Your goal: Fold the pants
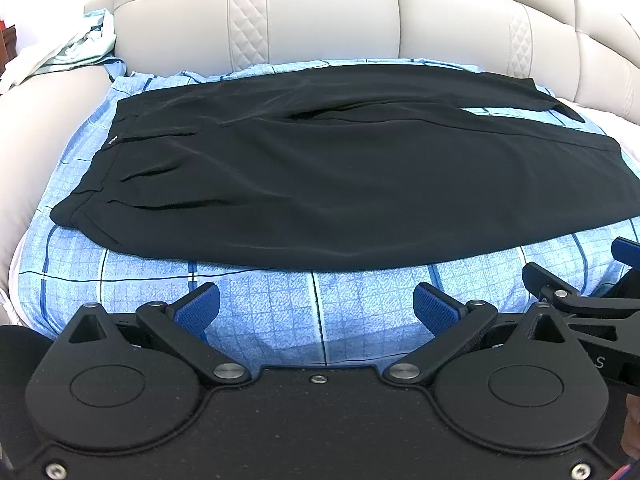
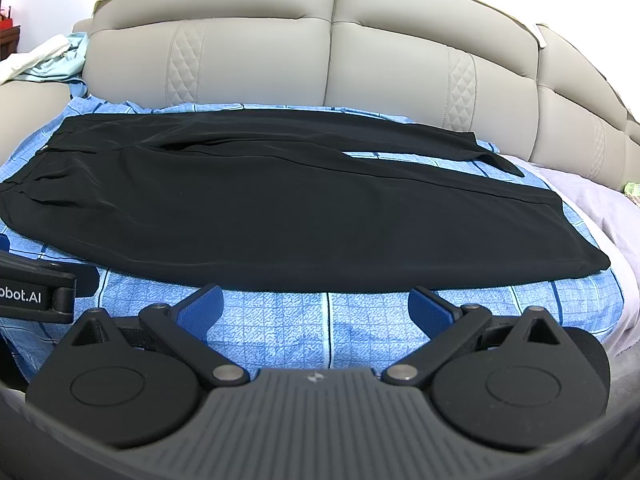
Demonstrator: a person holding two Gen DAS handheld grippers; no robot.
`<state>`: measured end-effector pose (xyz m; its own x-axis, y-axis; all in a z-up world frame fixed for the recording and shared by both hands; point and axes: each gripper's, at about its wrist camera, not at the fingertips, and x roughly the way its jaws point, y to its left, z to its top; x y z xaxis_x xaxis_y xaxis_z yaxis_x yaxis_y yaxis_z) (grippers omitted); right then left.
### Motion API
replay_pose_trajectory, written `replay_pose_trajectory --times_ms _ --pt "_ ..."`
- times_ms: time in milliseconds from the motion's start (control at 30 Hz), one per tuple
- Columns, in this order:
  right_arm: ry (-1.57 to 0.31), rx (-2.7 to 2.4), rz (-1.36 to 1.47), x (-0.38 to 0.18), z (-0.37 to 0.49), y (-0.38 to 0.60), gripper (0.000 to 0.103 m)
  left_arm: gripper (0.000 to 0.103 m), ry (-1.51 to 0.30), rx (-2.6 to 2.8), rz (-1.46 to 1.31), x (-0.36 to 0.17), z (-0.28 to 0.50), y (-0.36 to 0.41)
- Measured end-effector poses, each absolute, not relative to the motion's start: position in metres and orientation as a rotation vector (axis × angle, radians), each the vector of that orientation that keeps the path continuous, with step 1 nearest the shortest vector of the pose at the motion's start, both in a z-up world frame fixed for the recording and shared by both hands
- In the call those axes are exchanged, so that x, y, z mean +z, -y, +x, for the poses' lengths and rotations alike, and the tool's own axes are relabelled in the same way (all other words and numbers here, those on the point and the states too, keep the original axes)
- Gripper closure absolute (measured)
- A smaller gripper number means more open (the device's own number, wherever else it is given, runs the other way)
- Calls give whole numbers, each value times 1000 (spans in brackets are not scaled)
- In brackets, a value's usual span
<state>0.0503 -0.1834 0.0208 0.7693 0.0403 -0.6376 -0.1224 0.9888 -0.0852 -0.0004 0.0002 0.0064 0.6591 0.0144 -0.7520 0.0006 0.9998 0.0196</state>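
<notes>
pants [image 1: 320, 176]: flat on sheet [image 1: 260, 304]
left gripper [image 1: 316, 308]: wide open, empty
right gripper [image 2: 314, 308]: wide open, empty
right view only: pink cloth [image 2: 592, 208]

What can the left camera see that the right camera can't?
Only the left camera shows the pants' back pocket clearly, plus part of the right gripper at its right edge. Only the right camera shows the pale blanket past the leg ends and a bit of the left gripper's body at its left edge. Both show the black pants flat on the blue sheet, the headboard, and open fingers touching nothing.
</notes>
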Motion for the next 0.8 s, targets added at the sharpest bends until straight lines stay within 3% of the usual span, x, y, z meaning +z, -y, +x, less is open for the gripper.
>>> replay_pose_trajectory --times_ms 800 --pt "-682 74 -130 18 49 184 0 0 -842 2 25 5 -2 2"
